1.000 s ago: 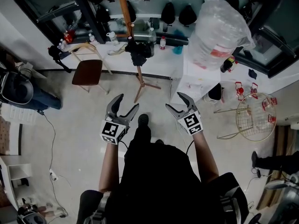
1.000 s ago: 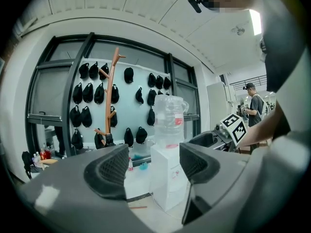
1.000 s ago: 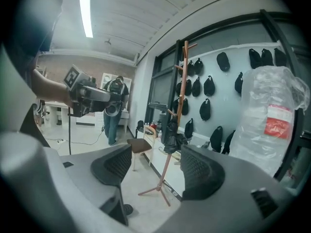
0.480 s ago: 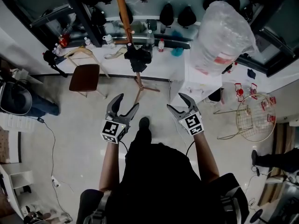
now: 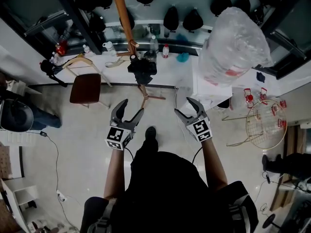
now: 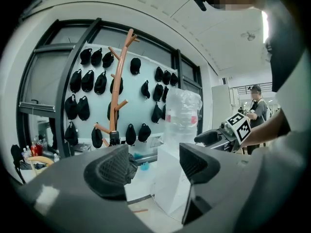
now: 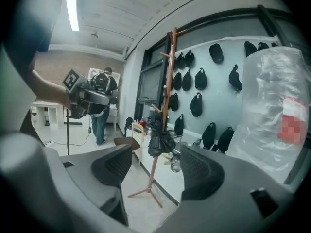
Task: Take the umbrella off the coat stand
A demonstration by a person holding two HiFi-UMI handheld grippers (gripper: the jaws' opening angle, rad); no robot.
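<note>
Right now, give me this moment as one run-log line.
umbrella: hanging on coat stand, not yet grasped | left gripper: open, empty | right gripper: open, empty

head: steeply down | gripper views: level — all share coat stand (image 5: 123, 13)

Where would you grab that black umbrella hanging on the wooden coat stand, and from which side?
Probably its narrow top, where it hangs, since the folded umbrella bulges into soft fabric lower down. Come from the open floor side; the coat stand has the counter behind it.
</note>
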